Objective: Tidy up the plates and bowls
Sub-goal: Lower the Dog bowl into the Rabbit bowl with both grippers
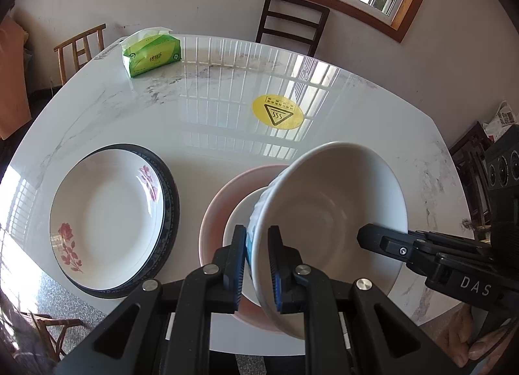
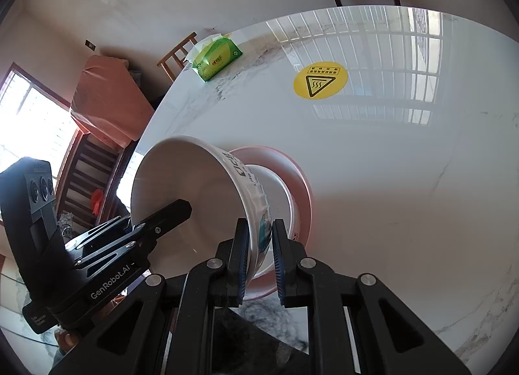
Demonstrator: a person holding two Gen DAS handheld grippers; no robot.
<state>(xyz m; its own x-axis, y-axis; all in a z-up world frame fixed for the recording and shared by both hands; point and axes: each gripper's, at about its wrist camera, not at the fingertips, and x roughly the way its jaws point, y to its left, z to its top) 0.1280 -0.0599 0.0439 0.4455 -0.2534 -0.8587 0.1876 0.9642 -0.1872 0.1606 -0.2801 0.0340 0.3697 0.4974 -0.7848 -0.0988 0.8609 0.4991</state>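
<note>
Both grippers hold one large white bowl [image 1: 327, 209] with blue print by opposite rims, just above a smaller white bowl [image 1: 241, 216] nested in a pink bowl [image 1: 217, 209]. My left gripper [image 1: 258, 264] is shut on its near rim. My right gripper [image 2: 261, 261] is shut on the other rim of the white bowl [image 2: 194, 187], over the pink bowl [image 2: 292, 164]. To the left, a white plate with red roses [image 1: 107, 219] lies on a dark-rimmed plate [image 1: 170, 193].
The white marble table [image 1: 194, 115] carries a green tissue pack [image 1: 150, 54] at the far left and a yellow heat-warning sticker [image 1: 277, 112] in the middle. Wooden chairs [image 1: 292, 21] stand around the table. Its near edge lies just under the grippers.
</note>
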